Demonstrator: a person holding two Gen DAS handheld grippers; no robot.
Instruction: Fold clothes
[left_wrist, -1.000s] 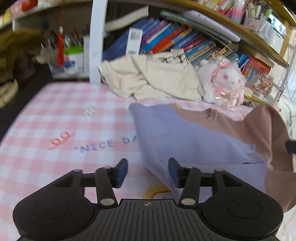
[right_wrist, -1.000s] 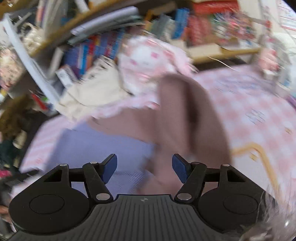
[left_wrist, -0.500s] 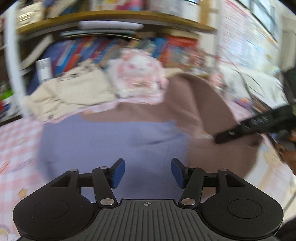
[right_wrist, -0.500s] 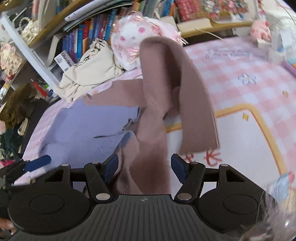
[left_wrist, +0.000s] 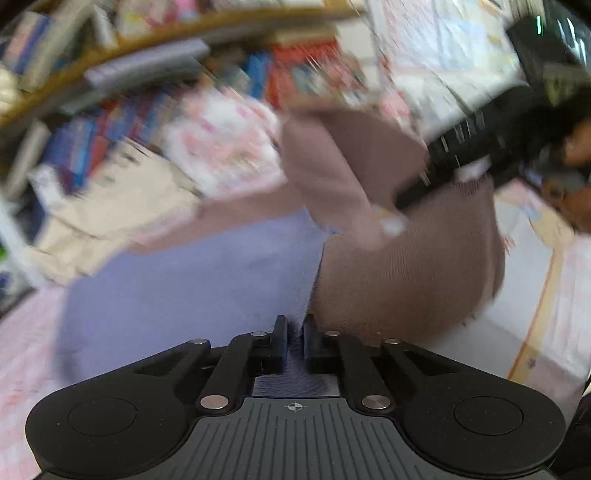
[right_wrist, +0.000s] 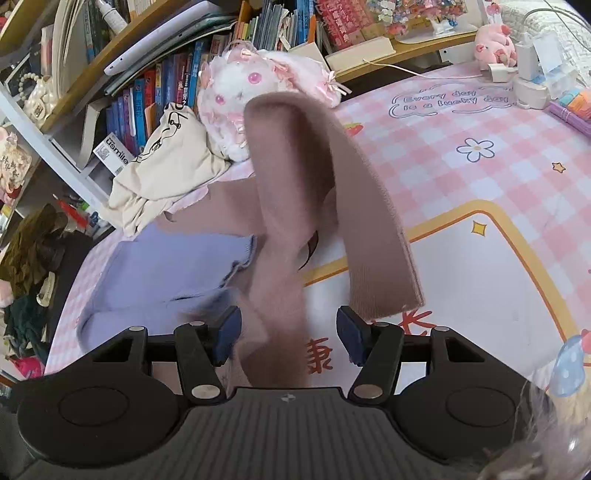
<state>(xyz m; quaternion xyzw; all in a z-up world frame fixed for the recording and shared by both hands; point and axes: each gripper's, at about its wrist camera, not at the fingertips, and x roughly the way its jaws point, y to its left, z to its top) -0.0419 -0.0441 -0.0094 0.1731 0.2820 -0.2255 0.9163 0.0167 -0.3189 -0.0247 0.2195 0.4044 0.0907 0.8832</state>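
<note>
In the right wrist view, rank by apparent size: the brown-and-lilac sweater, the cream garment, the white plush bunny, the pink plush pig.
1. brown-and-lilac sweater, though part hangs near the camera, inflating it.
2. cream garment and white plush bunny look about alike; no ranking between them.
3. pink plush pig, smallest, also farthest.

Pretty blurry shot, but the left hand-held gripper (left_wrist: 294, 341) is pinching the near edge of the purple-and-brown sweater (left_wrist: 192, 288), fingers nearly together with a ribbed purple fold showing between them. The brown sleeve (left_wrist: 332, 173) is hanging up in the air on the right, where the other hand-held gripper (left_wrist: 461, 155) is showing. A cream garment (left_wrist: 122, 206) is lying at the bench's far edge.
</note>
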